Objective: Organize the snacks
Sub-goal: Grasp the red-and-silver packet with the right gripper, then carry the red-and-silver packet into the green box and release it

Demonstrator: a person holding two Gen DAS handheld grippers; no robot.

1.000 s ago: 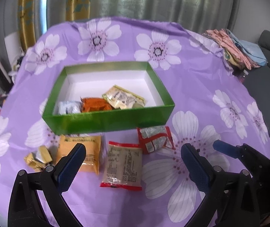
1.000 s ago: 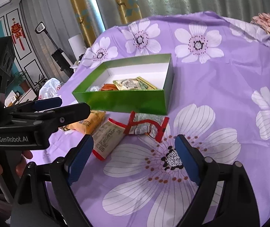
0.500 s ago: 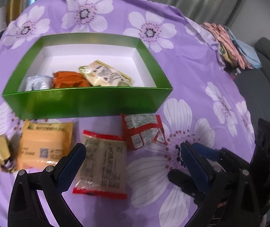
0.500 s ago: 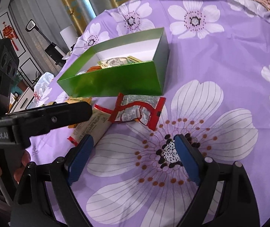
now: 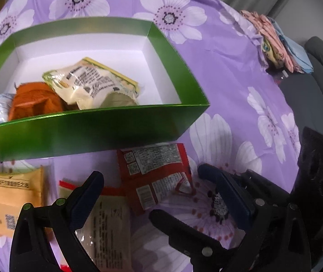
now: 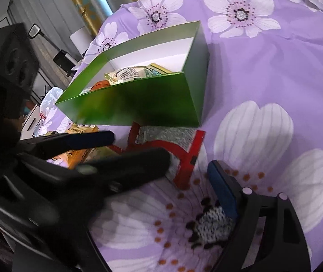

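snacks are lying loose before the green box [image 5: 88, 133]: the red packet [image 5: 154, 172] is sitting just beside its front wall. i am keeping my left gripper [image 5: 161, 195] spread over this packet, pinching nothing; my right gripper [image 5: 177, 195] is also standing spread.

box [image 5: 88, 133]: glossy green card outside, matt white inside
tablecloth [image 5: 229, 68]: soft cloth, matt, lightly creased
red packet [image 5: 154, 172]: shiny crinkled plastic film
yellow packet [image 5: 11, 195]: smooth plastic, dull sheen
fingers [image 5: 86, 195]: matt black plastic with blue rubbery pads
folded laundry [image 5: 274, 43]: cloth
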